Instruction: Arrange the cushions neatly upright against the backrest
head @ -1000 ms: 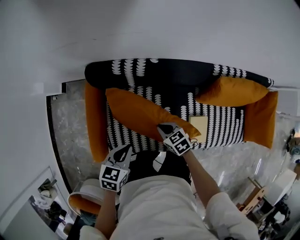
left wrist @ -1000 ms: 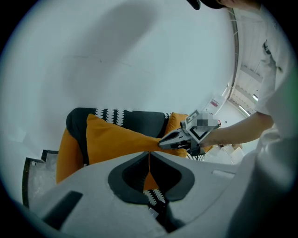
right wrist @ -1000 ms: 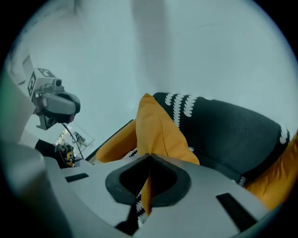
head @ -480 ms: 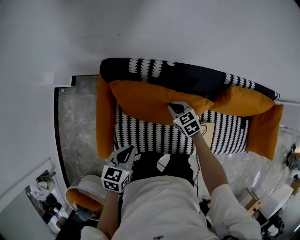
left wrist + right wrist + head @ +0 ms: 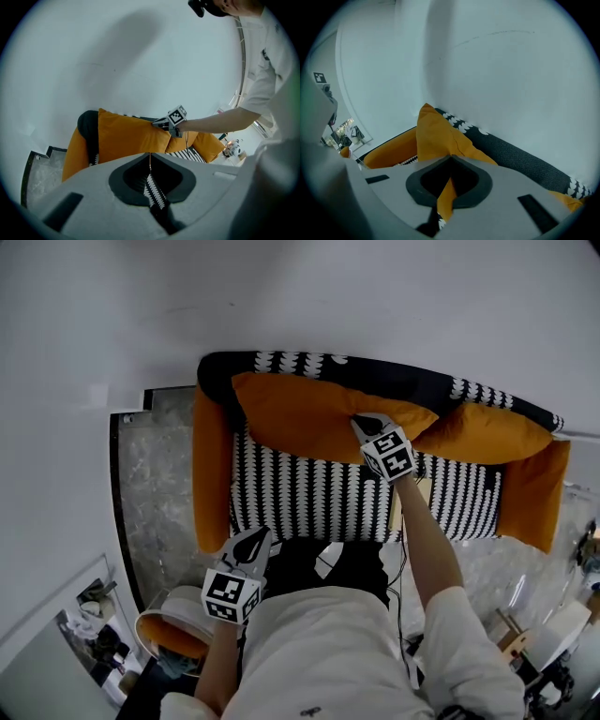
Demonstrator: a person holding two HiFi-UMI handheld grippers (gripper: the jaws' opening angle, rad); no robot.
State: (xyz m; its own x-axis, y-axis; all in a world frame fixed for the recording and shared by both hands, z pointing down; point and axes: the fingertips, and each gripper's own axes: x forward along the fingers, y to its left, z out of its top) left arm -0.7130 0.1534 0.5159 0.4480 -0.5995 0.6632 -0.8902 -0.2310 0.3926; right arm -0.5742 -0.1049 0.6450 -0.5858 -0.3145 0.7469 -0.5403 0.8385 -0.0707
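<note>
The right gripper (image 5: 364,425) is clamped on a fold of the big orange cushion (image 5: 300,418). Plump and smooth, it leans upright against the patterned backrest (image 5: 281,367) at the sofa's left end. The left gripper (image 5: 251,543) is closed at the seat (image 5: 309,498) front edge; it may be nipping the cover. There are two orange cushions. The second cushion (image 5: 487,434) lies at the right end, and the right gripper view shows only its tip.

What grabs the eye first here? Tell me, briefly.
The big orange cushion stands out, leaning on the backrest of the black-and-white patterned sofa, its right edge pinched by the right gripper. A second orange cushion sits at the sofa's right end, and the left gripper hangs shut near the front edge.
</note>
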